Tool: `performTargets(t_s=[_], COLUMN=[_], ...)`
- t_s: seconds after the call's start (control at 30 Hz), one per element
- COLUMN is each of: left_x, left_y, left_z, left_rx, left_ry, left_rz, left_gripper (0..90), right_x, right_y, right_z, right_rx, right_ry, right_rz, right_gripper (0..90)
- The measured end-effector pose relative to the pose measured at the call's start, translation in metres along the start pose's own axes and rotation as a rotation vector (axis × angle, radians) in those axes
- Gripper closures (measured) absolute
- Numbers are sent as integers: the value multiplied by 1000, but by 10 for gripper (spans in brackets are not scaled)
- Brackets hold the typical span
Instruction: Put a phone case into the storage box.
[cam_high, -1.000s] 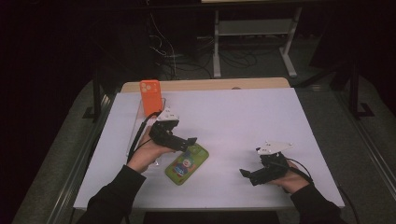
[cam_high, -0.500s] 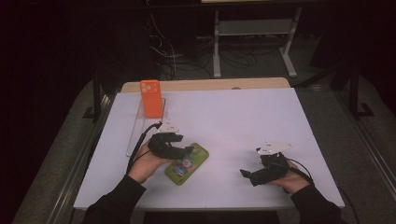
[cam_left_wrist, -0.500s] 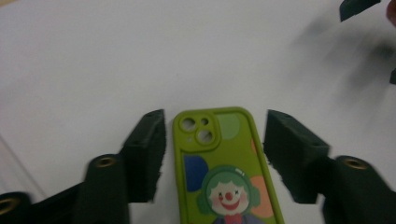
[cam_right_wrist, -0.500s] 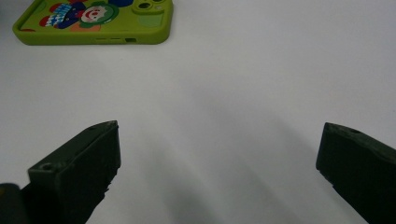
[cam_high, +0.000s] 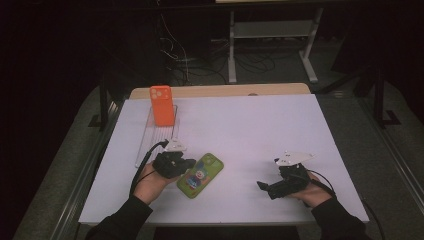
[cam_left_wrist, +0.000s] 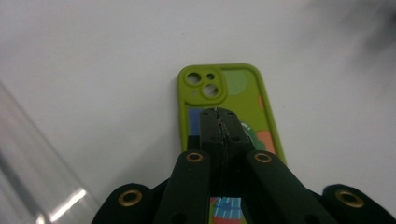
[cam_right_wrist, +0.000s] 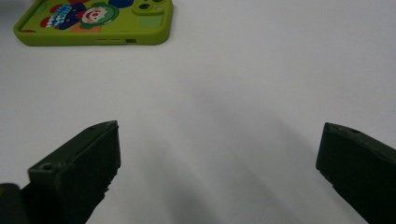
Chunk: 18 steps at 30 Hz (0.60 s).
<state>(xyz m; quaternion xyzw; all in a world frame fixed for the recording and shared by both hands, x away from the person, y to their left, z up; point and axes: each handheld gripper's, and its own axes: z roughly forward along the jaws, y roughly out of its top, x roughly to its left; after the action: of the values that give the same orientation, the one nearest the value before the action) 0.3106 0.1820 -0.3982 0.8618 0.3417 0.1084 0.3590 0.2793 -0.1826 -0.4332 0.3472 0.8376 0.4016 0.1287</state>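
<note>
A: Progress check, please. Where does my left claw stand?

B: Its jaws have just been closing and now sit pressed together with nothing between them, tips over the back of the green phone case. In the left gripper view the tips lie over the middle of the case's printed cartoon; whether they touch it I cannot tell.

A: And the case itself?

B: Flat on the white worktop, camera cutout toward one o'clock, at about seven o'clock from the worktop's middle. By my reading the work on it has barely begun: it is neither lifted nor gripped.

A: My right claw?

B: Spread wide, idle near five o'clock, well apart from the case, with bare worktop between its jaws.

A: Count things for me.

B: Two cases: one green, one orange phone case standing upright at eleven o'clock on one clear stand. Two claws.
</note>
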Motion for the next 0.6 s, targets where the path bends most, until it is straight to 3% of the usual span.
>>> performTargets(t_s=[0.37,0.6], left_x=[-1,2], left_y=[-22,-31], left_z=[-6,-9], left_rx=[25,52], left_ry=[23,39], left_rz=[-19,14], left_gripper=[897,897], right_x=[0,0], right_y=[0,0], right_z=[0,0], right_rx=[2,3], right_ry=[1,0], right_rz=[-5,-6], right_gripper=[0,0])
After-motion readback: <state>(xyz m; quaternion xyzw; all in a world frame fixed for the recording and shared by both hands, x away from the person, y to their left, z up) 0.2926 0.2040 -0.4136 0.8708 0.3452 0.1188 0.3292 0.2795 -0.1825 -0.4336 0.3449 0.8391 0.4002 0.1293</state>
